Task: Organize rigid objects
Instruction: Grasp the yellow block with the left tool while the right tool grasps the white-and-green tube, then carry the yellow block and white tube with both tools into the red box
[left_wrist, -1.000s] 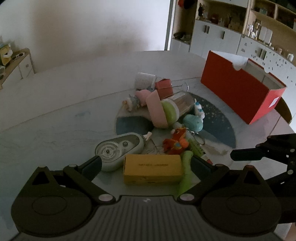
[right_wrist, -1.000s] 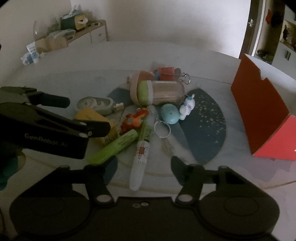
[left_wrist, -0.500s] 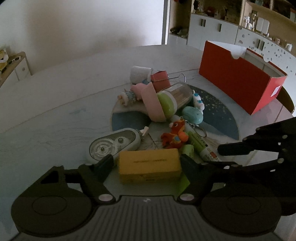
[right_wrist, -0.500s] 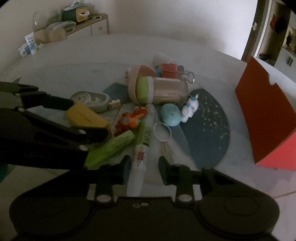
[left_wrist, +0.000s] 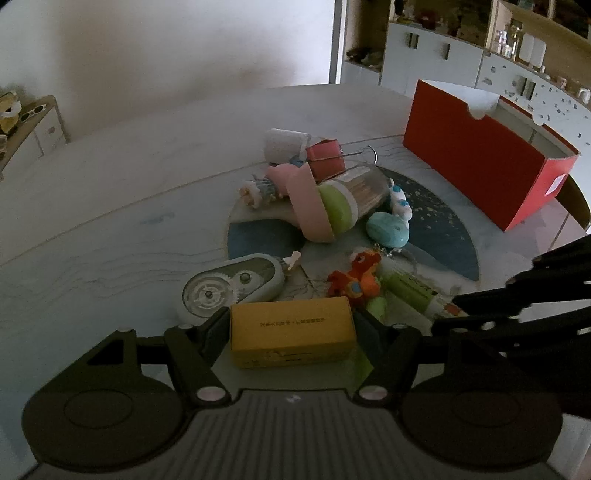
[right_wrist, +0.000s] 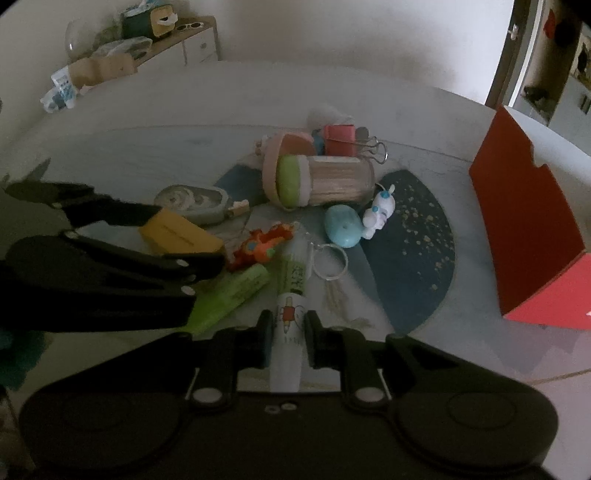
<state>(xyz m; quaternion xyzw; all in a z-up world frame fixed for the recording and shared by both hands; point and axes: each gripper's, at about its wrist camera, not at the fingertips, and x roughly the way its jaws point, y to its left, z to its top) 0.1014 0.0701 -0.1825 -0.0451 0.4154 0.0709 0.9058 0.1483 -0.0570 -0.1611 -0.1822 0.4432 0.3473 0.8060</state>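
Observation:
A pile of small objects lies on a round white table (left_wrist: 110, 236). My left gripper (left_wrist: 291, 321) is shut on a yellow box (left_wrist: 291, 332), a pad pressing on each short end. The same box (right_wrist: 181, 234) shows between those black fingers in the right wrist view. My right gripper (right_wrist: 289, 321) is shut on the white end of a white and green marker pen (right_wrist: 291, 273). A green highlighter (right_wrist: 236, 291) lies just left of that pen. A red open box (left_wrist: 480, 170) stands at the far right of the table.
Behind the yellow box lie a grey correction tape (left_wrist: 232, 288), an orange toy (left_wrist: 356, 280), a blue oval case (left_wrist: 388, 229), a clear jar with a green lid (left_wrist: 347, 199) and a red binder clip (left_wrist: 325, 158). A dark blue mat (left_wrist: 443, 229) lies under the pile.
The left jaws have closed from wide open onto the yellow box. The right jaws have closed onto the marker pen. Neither hand has moved much.

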